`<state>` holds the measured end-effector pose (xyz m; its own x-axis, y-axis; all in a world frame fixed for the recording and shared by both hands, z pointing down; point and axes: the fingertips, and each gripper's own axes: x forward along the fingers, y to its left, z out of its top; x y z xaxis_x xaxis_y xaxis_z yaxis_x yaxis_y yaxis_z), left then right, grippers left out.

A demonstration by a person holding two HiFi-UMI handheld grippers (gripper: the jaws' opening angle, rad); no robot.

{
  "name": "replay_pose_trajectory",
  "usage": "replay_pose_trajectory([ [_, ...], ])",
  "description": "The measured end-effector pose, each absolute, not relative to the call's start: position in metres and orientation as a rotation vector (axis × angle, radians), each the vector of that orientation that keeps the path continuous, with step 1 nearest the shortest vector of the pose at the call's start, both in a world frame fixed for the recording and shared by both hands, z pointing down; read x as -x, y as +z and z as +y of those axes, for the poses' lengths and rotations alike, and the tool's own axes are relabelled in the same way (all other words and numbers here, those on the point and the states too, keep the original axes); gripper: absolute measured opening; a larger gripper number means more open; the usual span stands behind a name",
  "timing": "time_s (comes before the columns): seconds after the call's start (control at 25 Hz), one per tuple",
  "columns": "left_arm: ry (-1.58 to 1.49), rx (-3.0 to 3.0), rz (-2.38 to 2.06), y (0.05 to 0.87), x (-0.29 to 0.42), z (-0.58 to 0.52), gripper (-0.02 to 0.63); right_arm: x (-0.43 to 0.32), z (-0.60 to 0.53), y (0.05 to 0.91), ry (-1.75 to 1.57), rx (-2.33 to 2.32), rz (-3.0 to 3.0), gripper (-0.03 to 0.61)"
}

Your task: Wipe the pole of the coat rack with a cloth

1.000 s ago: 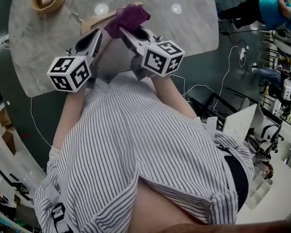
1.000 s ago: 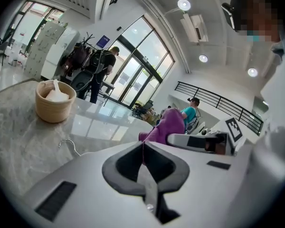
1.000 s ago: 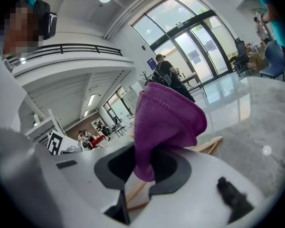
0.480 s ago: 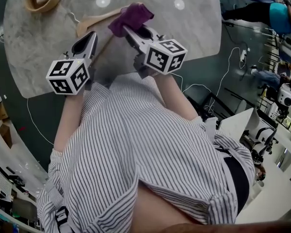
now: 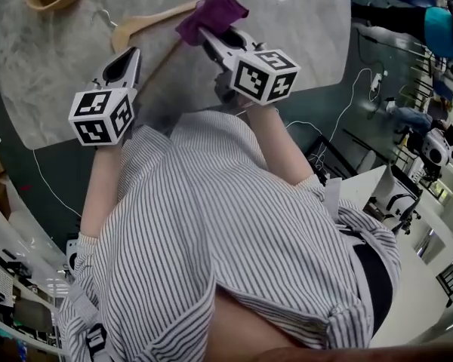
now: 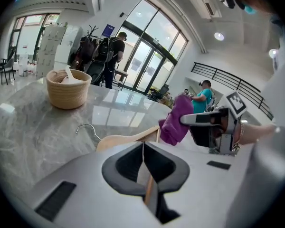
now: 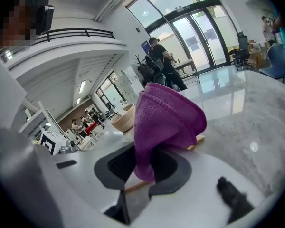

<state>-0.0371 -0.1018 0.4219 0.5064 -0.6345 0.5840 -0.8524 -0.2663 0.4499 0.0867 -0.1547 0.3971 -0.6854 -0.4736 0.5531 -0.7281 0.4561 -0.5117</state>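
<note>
Right gripper (image 7: 145, 167) — clamped on cloth (image 7: 166, 118); left gripper (image 6: 142, 160) — closed, seemingly empty. Risk: unpinned hanger (image 6: 128, 139) may skid across table (image 6: 28, 122) under wiping.

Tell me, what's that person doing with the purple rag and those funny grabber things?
A person in a striped shirt holds a two-jaw gripper in each hand over a grey marble table. The right gripper is clamped on a crumpled purple cloth. The left gripper has its jaws shut right by a light wooden clothes hanger lying on the table. The cloth hangs over one end of the hanger, though I can't tell whether it touches it.
</note>
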Motion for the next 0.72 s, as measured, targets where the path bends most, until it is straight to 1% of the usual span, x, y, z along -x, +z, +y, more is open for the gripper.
replay_pose_trajectory([
  [0.52, 0.392, -1.889, -1.213, 0.461, 0.044, -0.092, 0.015, -0.115, -0.189, 0.434, 1.048, -1.083, -2.268, 0.08],
  [0.72, 0.404, -1.871, -1.227, 0.464, 0.047, -0.091, 0.015, -0.12, -0.199, 0.443, 1.008, -1.083, -2.212, 0.08],
])
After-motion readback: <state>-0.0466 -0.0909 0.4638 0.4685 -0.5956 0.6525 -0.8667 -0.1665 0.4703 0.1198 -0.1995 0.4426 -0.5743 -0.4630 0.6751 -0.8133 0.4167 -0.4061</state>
